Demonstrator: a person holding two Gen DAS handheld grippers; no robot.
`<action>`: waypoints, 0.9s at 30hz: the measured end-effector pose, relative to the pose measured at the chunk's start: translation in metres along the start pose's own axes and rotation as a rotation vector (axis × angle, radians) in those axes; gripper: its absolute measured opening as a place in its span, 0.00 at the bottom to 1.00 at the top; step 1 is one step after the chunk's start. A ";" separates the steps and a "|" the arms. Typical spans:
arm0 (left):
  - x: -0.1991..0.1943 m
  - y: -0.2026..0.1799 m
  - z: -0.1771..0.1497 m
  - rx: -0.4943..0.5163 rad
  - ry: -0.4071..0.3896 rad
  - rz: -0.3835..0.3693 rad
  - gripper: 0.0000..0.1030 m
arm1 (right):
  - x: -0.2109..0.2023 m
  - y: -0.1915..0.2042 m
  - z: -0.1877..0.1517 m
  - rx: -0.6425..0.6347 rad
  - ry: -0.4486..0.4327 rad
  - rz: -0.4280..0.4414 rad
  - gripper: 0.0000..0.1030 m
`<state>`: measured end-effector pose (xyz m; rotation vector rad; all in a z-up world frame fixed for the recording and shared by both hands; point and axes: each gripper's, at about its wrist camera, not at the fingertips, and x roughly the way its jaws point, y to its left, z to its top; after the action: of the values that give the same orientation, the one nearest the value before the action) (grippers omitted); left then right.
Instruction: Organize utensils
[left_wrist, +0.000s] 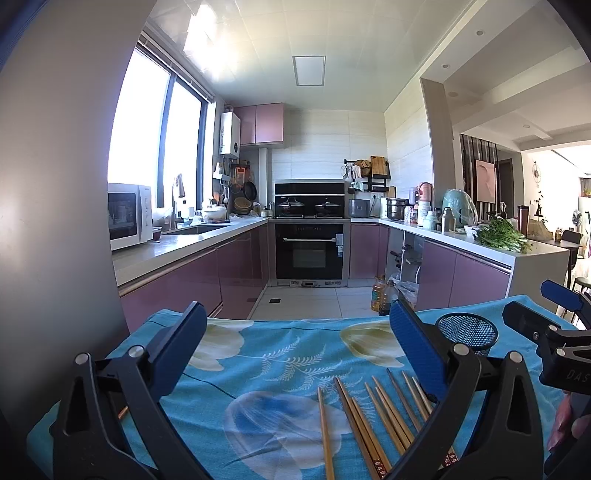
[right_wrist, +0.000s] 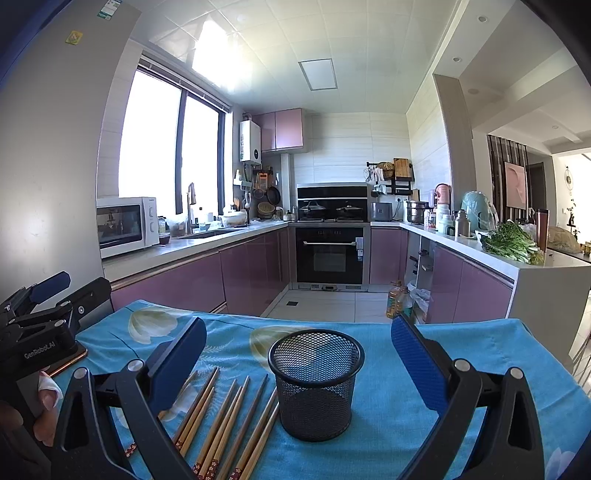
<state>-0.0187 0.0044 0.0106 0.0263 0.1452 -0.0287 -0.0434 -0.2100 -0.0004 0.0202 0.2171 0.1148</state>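
Several wooden chopsticks (left_wrist: 373, 417) lie side by side on the blue floral tablecloth (left_wrist: 266, 354); they also show in the right wrist view (right_wrist: 221, 417). A black mesh cup (right_wrist: 314, 380) stands upright and empty just right of them; it shows at the right in the left wrist view (left_wrist: 466, 331). My left gripper (left_wrist: 295, 332) is open and empty, above the cloth with the chopsticks under its right finger. My right gripper (right_wrist: 299, 343) is open and empty, its fingers on either side of the cup but short of it.
The table stands in a kitchen with purple cabinets. A grey fridge wall (left_wrist: 55, 184) rises at the left. The table's far edge (right_wrist: 295, 317) drops to the tiled floor. Oil bottles (right_wrist: 397, 299) stand on the floor beyond. Each gripper shows at the edge of the other's view.
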 end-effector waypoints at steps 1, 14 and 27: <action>0.000 0.000 0.000 0.000 0.000 0.000 0.95 | 0.000 0.000 0.000 0.000 0.000 0.000 0.94; 0.000 0.000 0.000 0.002 -0.001 -0.001 0.95 | 0.000 0.000 0.001 0.002 0.000 0.000 0.94; -0.001 0.001 0.000 0.001 -0.001 -0.001 0.95 | -0.001 -0.002 0.001 0.007 -0.001 0.000 0.94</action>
<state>-0.0199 0.0050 0.0110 0.0270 0.1447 -0.0297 -0.0442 -0.2117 0.0007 0.0276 0.2169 0.1138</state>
